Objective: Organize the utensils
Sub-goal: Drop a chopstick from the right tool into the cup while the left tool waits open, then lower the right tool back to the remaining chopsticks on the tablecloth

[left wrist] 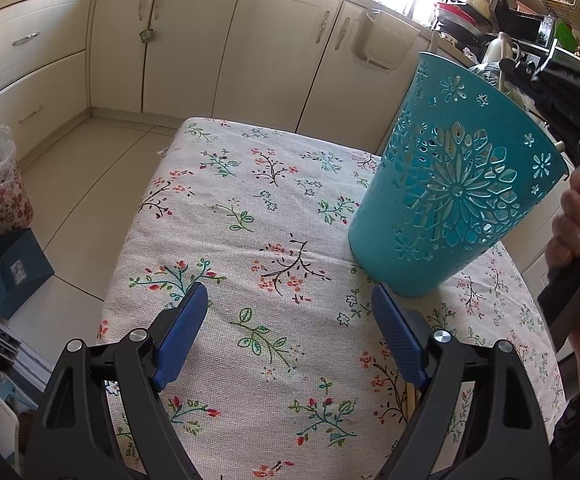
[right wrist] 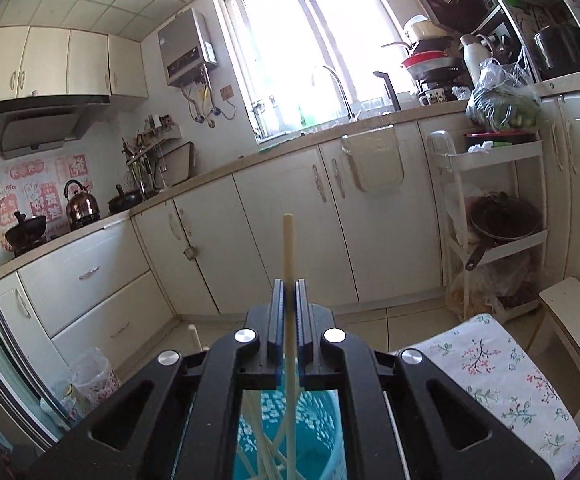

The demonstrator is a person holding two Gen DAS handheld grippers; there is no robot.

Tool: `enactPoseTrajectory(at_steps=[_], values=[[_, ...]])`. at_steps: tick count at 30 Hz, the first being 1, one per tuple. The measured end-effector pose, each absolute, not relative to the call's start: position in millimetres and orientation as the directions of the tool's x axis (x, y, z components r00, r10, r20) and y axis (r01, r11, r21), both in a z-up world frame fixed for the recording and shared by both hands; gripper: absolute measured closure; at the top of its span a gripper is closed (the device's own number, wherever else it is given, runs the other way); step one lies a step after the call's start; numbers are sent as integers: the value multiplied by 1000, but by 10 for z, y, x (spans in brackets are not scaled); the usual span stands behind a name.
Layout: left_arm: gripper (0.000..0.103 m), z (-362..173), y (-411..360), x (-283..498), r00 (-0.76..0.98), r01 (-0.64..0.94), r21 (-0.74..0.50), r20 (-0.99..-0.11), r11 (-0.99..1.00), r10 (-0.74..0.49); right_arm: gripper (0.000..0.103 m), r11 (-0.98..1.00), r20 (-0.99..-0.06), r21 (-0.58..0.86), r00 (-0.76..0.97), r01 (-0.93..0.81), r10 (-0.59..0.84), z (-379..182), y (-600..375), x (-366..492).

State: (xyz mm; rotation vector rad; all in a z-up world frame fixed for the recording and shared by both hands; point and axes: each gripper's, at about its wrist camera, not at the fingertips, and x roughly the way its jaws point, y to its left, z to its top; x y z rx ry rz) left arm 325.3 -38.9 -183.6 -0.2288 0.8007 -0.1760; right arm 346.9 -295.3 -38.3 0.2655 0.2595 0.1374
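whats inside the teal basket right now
Several pale chopsticks lean inside the teal basket, and the right claw holds one more above it. The basket's bottom is hidden behind the claw body.

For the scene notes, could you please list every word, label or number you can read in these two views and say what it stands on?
"Nice": faintly, on the pink-and-white cartoon stickers on the wall behind the stove.
Large characters on those stickers: present, too blurred to read.
Grey wall-mounted water heater: small labels, too small to read.
Small picture label on the dark blue box on the floor: unreadable.
Teal perforated plastic basket: flower cut-outs only, no text.
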Motion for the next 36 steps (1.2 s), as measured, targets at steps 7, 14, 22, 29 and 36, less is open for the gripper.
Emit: enactPoseTrajectory(at_steps=[7,14,22,29,36], values=[[23,-1829,-381,3257,684,67,-272,-688,960,-243,97,954,-260,281,948,-104,180,-479,-3007,3349],[23,-1832,-378,3265,683,61,-271,-691,961,-239,84,952,-285,278,936,-127,208,-527,-3016,3238],[23,-1838,-369,3275,683,54,-270,-693,961,-233,84,940,-280,324,939,-104,200,-516,-3173,2888],[23,-1836,-377,3262,687,43,-256,-694,966,-215,78,940,-340,337,923,-57,178,-728,-3207,2364],[22,-1830,-386,3248,691,31,-238,-697,971,-193,78,948,-444,313,872,-64,205,-1002,-2981,2203]])
